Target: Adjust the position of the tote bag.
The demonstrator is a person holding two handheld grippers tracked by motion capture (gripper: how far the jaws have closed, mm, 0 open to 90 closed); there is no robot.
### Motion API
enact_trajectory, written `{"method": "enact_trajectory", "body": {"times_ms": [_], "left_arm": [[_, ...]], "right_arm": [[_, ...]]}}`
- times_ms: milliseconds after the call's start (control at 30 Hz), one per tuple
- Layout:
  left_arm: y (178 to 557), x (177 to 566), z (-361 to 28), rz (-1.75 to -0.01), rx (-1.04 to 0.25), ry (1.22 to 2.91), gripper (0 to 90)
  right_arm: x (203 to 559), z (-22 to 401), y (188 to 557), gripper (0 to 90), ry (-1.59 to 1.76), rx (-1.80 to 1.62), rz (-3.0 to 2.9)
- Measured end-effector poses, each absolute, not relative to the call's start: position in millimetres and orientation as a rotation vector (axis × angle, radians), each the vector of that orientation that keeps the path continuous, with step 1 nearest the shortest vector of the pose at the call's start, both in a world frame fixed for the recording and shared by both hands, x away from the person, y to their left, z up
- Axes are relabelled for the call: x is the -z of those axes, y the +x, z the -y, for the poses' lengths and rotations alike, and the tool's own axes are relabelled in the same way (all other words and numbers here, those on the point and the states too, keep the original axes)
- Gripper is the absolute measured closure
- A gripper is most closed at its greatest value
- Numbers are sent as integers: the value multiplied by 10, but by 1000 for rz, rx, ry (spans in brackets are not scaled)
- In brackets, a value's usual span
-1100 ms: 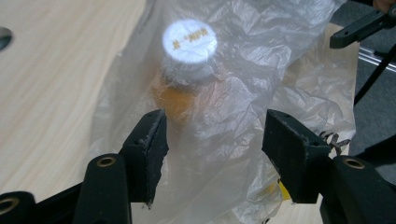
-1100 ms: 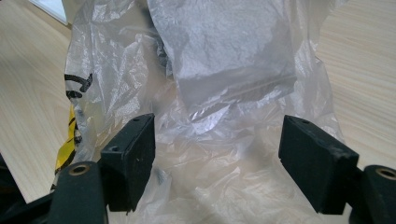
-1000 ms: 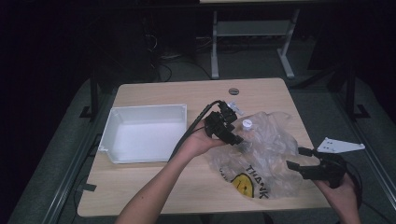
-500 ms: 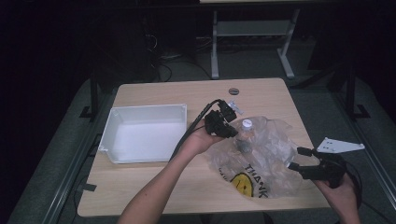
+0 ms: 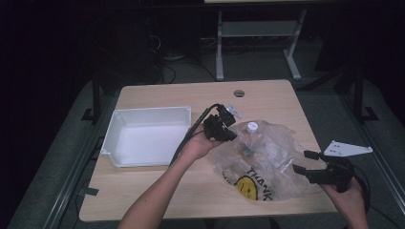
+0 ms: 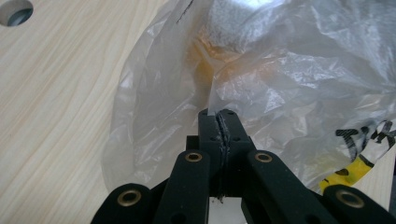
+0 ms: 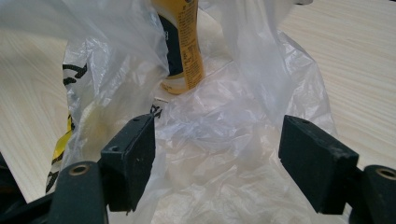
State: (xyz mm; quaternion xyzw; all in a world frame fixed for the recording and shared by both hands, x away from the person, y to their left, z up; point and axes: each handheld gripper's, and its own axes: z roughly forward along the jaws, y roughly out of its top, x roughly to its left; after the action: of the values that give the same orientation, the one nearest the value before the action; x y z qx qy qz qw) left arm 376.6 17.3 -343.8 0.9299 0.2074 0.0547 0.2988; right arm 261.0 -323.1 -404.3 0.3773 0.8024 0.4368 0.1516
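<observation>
The crumpled plastic bag (image 5: 267, 160) is covering the counter's (image 5: 157, 195) right half, the white tray (image 5: 148, 138) is blocking the left, and bare wood is lying open along the far edge.

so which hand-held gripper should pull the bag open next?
Left, probably. The left hand-held gripper has just closed its jaws on a fold of the plastic bag by the bottle. The right hand-held gripper is open at the bag's other end, gripping nothing.

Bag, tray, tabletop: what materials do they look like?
Crinkled clear plastic bag with yellow smiley print: thin glossy film, creased, see-through. Shallow white rectangular tray: probably moulded plastic, smooth and matte, with a rolled rim. Pale wood-grain tabletop: wood or laminate; the grain lines show, but I cannot tell which.
</observation>
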Motion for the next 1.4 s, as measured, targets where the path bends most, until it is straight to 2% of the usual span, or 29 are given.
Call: {"method": "enact_trajectory", "body": {"times_ms": [1400], "left_arm": [[3970, 3731, -542, -732, -117, 2474, 898]], "right_arm": [[4040, 3208, 2611, 269, 1072, -1246, -2309]]}}
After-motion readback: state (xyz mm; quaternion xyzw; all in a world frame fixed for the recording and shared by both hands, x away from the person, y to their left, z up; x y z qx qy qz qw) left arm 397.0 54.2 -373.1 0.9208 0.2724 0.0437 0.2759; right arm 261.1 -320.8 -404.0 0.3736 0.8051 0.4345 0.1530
